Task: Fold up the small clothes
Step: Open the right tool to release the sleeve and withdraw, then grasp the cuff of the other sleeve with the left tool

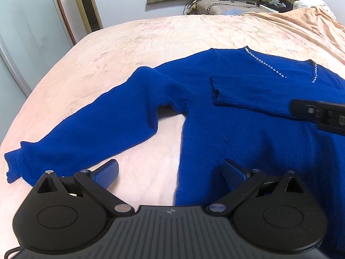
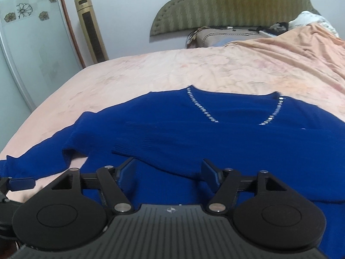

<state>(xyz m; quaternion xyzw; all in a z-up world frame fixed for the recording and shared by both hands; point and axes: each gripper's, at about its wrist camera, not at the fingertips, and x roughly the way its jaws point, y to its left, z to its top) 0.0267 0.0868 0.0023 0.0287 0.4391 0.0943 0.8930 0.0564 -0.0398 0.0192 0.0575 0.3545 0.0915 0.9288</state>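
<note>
A royal-blue knitted sweater (image 1: 237,133) with a rhinestone V-neck (image 1: 269,65) lies flat, front up, on the peach bedspread (image 1: 129,49). One sleeve (image 1: 86,133) stretches out to the left. The other sleeve is folded across the chest, its cuff (image 1: 215,90) near the middle. My left gripper (image 1: 170,166) is open and holds nothing, one finger over bare bedspread and the other over the sweater's side. My right gripper (image 2: 167,166) is open just above the sweater (image 2: 172,133), near the folded sleeve (image 2: 161,149), with only flat fabric below its jaws.
A pillow (image 2: 217,37) and a green padded headboard (image 2: 232,6) are at the far end of the bed. A bunched peach blanket (image 2: 301,49) rises at the right. A gold tower unit (image 2: 91,30) and a frosted sliding door (image 2: 25,49) stand left of the bed.
</note>
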